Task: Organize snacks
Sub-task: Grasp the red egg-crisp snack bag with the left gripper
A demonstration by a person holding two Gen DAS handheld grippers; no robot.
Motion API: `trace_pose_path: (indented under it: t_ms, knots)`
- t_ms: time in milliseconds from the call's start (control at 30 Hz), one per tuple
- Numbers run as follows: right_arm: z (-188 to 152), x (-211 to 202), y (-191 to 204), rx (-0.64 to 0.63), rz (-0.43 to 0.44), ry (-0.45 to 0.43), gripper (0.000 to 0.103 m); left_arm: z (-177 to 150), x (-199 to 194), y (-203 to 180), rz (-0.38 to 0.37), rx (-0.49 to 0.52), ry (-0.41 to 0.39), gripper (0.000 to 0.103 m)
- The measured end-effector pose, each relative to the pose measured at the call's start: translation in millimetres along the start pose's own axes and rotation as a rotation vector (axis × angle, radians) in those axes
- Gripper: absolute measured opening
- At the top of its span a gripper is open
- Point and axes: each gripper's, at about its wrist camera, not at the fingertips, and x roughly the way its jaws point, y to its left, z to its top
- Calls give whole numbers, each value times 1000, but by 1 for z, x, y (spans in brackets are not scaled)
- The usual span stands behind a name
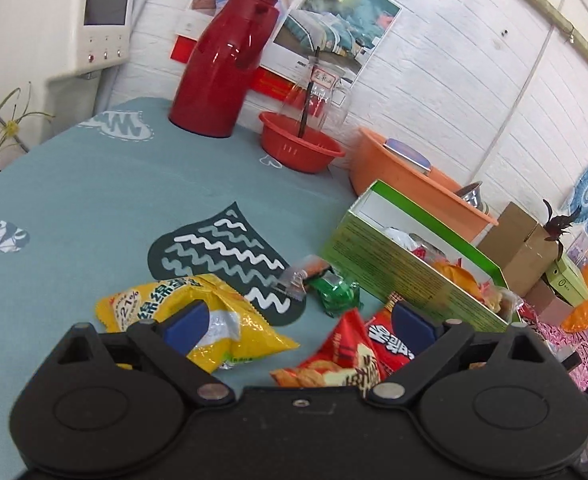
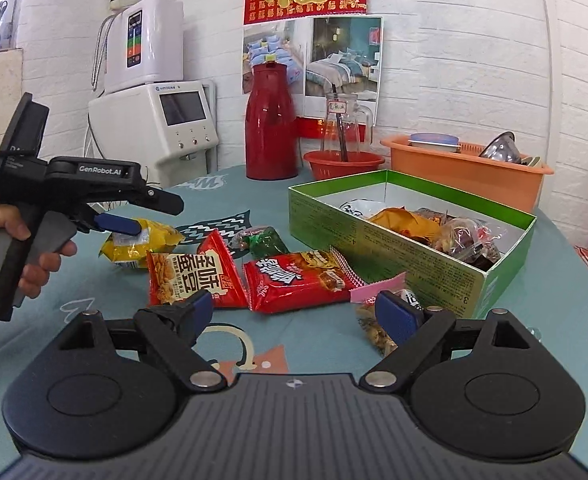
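Note:
In the left wrist view my left gripper (image 1: 298,326) is open above the teal tablecloth. Its left pad overlaps a yellow snack bag (image 1: 198,316), and two red snack bags (image 1: 358,352) lie by its right pad. A green candy (image 1: 336,290) sits just beyond. The green box (image 1: 394,268) holds several snacks. From the right wrist view my right gripper (image 2: 298,314) is open in front of two red bags (image 2: 194,276) (image 2: 298,278). A pink-topped packet (image 2: 378,308) lies at its right pad. A hand holds the left gripper (image 2: 126,222) over the yellow bag (image 2: 142,242).
A red thermos (image 2: 270,132), a red basket (image 2: 344,162) with a glass pitcher and an orange basin (image 2: 466,172) of dishes stand along the back wall. A white water machine (image 2: 154,128) is at the far left. A cardboard box (image 1: 522,240) stands right of the table.

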Motion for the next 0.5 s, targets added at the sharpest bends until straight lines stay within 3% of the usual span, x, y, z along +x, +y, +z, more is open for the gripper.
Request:
trace_pose_path:
  t_ms: [167, 300, 367, 467, 500]
  knots:
    - [-1, 1, 9, -23, 12, 10, 103, -9, 15, -9, -79, 59, 80, 103]
    - [-4, 3, 11, -8, 22, 25, 103, -24, 30, -23, -68, 158, 126, 103]
    - [-5, 2, 12, -5, 29, 30, 103, -30, 33, -26, -82, 186, 155, 88]
    - [-9, 0, 13, 0, 47, 43, 103, -40, 29, -25, -142, 151, 206, 70]
    - [-11, 0, 13, 5, 55, 49, 103, -46, 26, -27, -173, 141, 228, 69]
